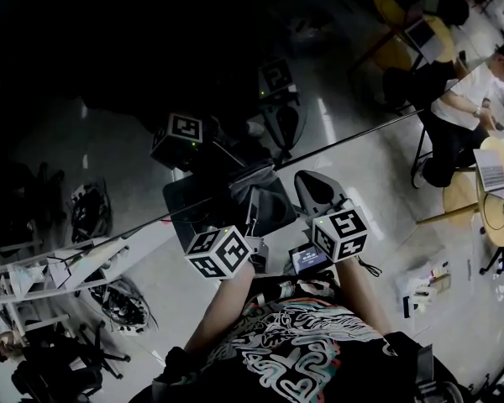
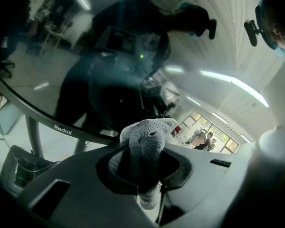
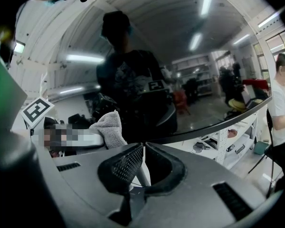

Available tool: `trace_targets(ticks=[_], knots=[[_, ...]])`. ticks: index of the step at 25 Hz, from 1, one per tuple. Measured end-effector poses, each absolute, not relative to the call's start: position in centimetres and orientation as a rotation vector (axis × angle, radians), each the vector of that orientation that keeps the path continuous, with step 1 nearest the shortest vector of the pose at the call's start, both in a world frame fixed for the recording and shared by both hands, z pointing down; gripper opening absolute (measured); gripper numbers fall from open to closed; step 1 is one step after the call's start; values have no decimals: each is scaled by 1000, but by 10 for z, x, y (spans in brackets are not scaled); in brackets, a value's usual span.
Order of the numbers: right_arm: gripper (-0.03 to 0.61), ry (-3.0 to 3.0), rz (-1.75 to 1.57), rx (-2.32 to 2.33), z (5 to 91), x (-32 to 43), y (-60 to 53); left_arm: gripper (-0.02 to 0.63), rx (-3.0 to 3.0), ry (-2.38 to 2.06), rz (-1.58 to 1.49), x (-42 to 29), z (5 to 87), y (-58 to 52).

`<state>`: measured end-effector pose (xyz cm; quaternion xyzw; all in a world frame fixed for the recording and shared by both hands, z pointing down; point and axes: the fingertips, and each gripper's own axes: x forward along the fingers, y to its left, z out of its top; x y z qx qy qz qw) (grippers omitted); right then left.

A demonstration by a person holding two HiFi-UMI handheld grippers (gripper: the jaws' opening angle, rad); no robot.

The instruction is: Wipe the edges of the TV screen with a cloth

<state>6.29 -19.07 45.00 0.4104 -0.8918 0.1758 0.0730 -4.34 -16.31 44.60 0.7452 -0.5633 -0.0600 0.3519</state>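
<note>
Clamped tight in my left gripper (image 2: 145,152), the cloth (image 2: 147,139) sat at the TV (image 2: 61,127) screen's lower edge. My right gripper (image 3: 142,148) hung beside it, jaws together, empty. I judged the wiping step in hand; next came a steady slide along that edge.

Three close views, shared TV screen (image 1: 109,65)

Cloth (image 2: 149,137) in left gripper (image 2: 143,167) jaws, at lower edge of TV screen (image 2: 99,84)
</note>
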Motion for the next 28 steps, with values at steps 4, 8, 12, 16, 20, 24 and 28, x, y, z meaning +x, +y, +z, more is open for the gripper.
trace_targets(ticks=[4,8,12,16,20,24,28], knots=[[35,-2679,531,1234,450,62,-193,75,1925,-1457,-157,-43,447,-166],[35,-2673,533,1238,453,63,-195,75,1921,-1449,-164,-43,449,-168],[35,-2671,526,1245,452,61,-198,75,1923,-1438,-168,-44,450,-170],[35,-2672,523,1248,451,62,-199,75,1932,-1422,-168,-39,449,-171],[35,-2671,523,1255,451,63,-202,75,1940,-1405,-165,-33,449,-172],[35,-2674,522,1265,448,64,-202,75,1941,-1389,-172,-31,447,-172],[35,-2669,527,1273,449,66,-201,75,1941,-1373,-184,-29,445,-172]])
